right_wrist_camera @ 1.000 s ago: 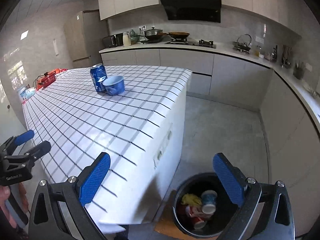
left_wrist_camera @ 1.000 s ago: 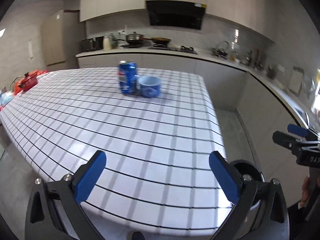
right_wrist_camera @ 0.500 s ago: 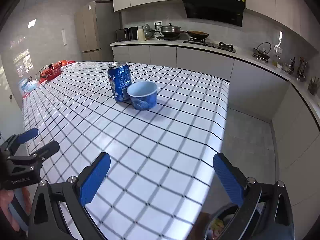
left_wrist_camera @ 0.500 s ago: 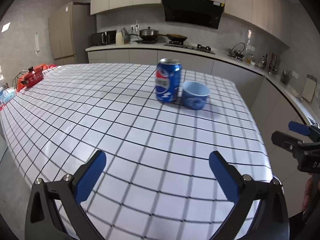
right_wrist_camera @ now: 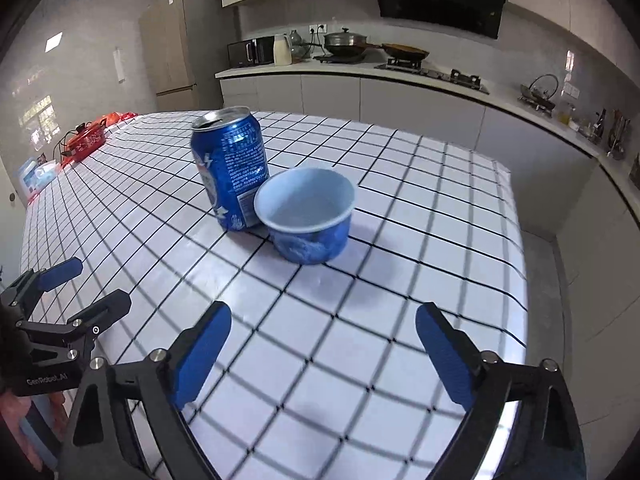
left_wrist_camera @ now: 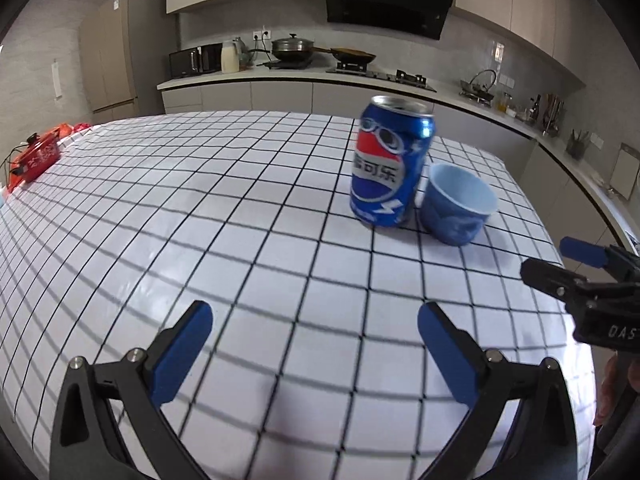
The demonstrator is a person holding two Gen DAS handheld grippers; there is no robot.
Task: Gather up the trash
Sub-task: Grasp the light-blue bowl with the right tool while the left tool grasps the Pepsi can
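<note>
A kitchen island under a white checked tablecloth (left_wrist_camera: 248, 240) fills the foreground, with counters, a stove and a range hood behind. A blue soda can (left_wrist_camera: 390, 162) stands upright and opened near the far right of the table, with an empty blue paper cup (right_wrist_camera: 306, 214) just beside it, perhaps touching. The left gripper (left_wrist_camera: 316, 350) hovers above the cloth, jaws spread wide and empty, angled downward. The right gripper (right_wrist_camera: 322, 354) points down toward the cup, its jaws closing with nothing between them.
</note>
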